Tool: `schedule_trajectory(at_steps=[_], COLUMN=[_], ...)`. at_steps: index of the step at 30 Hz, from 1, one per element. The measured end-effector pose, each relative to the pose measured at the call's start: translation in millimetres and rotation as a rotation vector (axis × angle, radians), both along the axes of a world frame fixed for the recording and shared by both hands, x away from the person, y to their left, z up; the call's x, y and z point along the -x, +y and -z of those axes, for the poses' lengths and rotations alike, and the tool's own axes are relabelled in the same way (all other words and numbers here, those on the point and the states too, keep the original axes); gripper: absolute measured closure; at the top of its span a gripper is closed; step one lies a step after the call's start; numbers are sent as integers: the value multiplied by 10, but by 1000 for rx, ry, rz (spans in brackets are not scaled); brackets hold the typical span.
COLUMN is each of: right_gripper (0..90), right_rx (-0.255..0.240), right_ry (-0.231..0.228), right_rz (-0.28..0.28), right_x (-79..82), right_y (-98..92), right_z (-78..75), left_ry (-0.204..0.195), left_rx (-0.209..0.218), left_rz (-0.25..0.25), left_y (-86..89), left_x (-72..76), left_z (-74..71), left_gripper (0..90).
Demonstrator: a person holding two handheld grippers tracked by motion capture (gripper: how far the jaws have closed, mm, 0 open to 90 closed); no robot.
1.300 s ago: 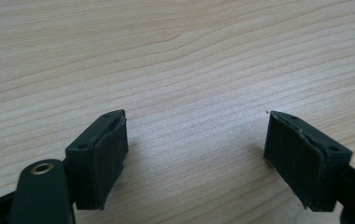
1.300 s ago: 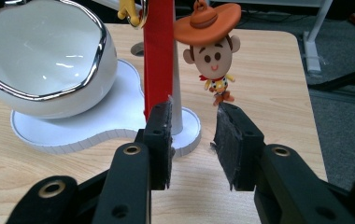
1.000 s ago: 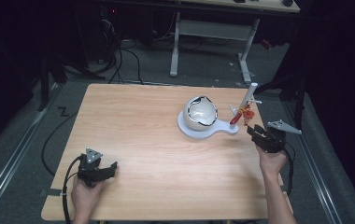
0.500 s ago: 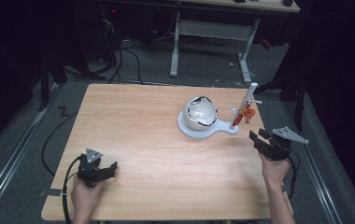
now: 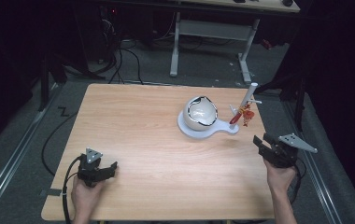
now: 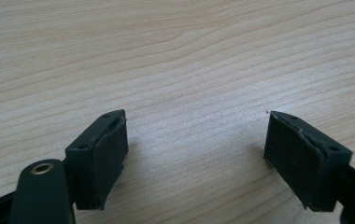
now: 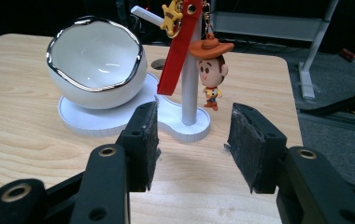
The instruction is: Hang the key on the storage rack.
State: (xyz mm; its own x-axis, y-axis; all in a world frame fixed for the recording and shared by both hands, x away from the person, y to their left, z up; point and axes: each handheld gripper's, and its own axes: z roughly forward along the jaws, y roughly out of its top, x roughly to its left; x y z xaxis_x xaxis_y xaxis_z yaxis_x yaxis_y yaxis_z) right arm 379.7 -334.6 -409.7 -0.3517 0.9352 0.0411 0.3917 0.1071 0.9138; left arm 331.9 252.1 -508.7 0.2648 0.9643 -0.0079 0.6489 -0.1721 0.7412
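A: Start close in. What is the left gripper (image 5: 104, 169) doing?

B: It sits low over the table (image 5: 138, 126) at the near left corner, held in a hand (image 5: 86, 196). In its own view the jaws stand wide apart over bare wood, nothing between them.

A: And the right gripper (image 5: 265, 142)?

B: It is at the near right edge of the table, gripped from below by the other hand (image 5: 278, 176). Its jaws have just been opening and now stand released, with only bare wood in the gap. They point toward the stand (image 7: 190, 79).

A: What hangs on that stand?

B: A red strap (image 7: 178, 51) with a yellow star at the top, and a cowboy figure (image 7: 210, 70) dangling beside the pole, feet just above the white base (image 7: 96, 122). Both hang free, a little beyond the pads (image 7: 146, 140) and apart from them.

A: Farther back?

B: A white bowl (image 7: 96, 65) with a silvery rim rests tilted on the same base, left of the pole in the right gripper view. Beyond the table, a desk's white legs (image 5: 173, 46) on a dark floor.
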Motion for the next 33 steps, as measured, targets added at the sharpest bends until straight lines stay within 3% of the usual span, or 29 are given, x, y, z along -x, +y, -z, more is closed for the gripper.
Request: schedule_trajectory(at_steps=[33], right_gripper=[531], right_rx=[2], right_ry=[-36], right_rz=[-27], right_x=[471], right_y=[120], right_z=[25], left_ry=[0], left_rx=[0], left_rz=[0], left_y=[0], left_x=[0], left_z=[0], left_gripper=[219])
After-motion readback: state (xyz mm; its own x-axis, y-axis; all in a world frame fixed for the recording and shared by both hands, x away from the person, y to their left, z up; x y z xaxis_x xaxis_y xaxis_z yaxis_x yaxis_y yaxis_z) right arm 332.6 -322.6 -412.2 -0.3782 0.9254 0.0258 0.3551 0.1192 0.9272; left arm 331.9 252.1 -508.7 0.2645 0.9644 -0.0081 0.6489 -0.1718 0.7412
